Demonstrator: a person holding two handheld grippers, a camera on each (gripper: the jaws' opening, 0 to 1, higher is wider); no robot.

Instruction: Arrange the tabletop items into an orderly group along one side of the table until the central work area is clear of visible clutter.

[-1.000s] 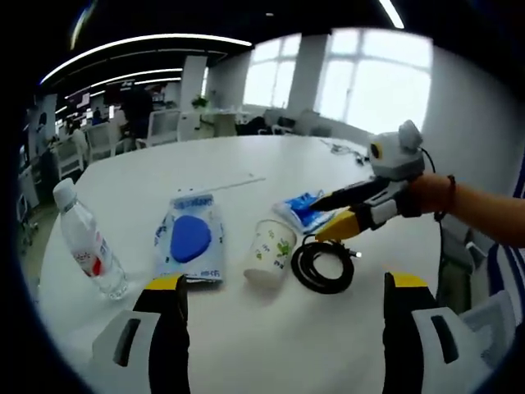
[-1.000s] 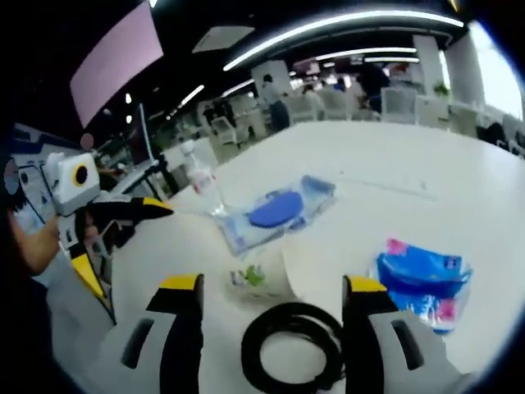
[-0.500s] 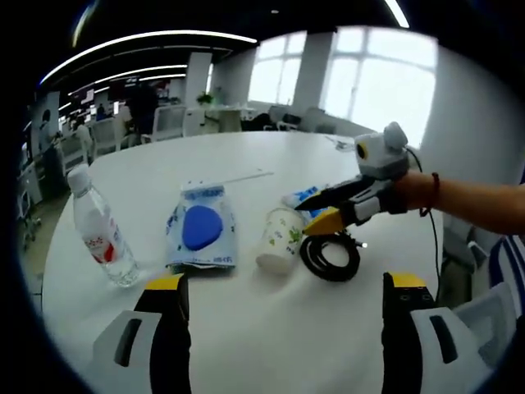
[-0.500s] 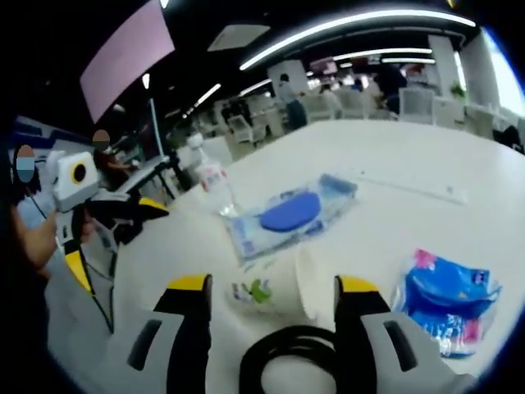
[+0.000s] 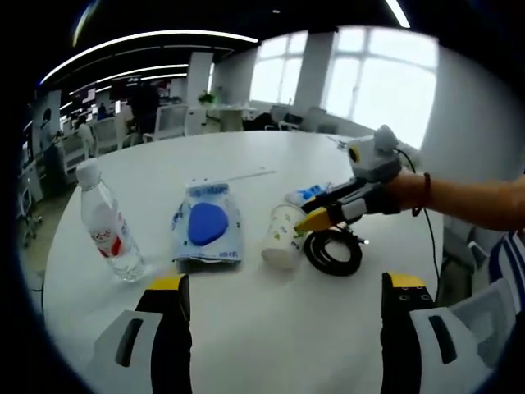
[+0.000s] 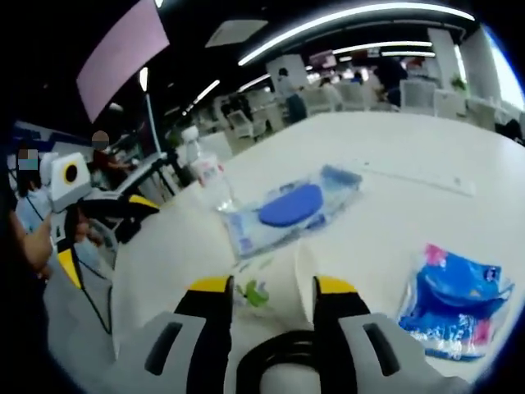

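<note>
Cup grab is what's in hand, by my read. Right gripper [image 6: 265,287] is sitting at the paper cup [image 6: 267,283], which is lying on its side on the white table [image 6: 394,205]; the jaws are narrowed on either side of the cup near its mouth, but whether they're actually pinching it I cannot tell, contact is too hard to read in the right gripper view. Left gripper view is showing the same thing from across: right gripper [image 5: 305,217] with its yellow tips just at the cup [image 5: 283,236], directly above the coiled black cable [image 5: 332,250]. Left gripper [image 5: 279,295] is hanging released, jaws wide apart, nothing between them, low over the near table edge. Other clutter is sitting mid-table: water bottle [image 5: 108,226] standing upright at the far left, clear pouch with a blue disc inside [image 5: 207,231] lying flat between bottle and cup, blue packet [image 6: 455,300] lying beyond the cup and cable, partly hidden behind the right gripper in the left gripper view. Nothing is grouped along an edge yet, so the task is looking early. Next move, as I see it: confirm a firm squeeze on the cup without crushing the paper wall, lift it clear of the cable so the loop isn't dragging along, then set it upright near one side. Risk: cup is light and rolling is likely if the squeeze slips. Left gripper is free for the bottle or pouch.
</note>
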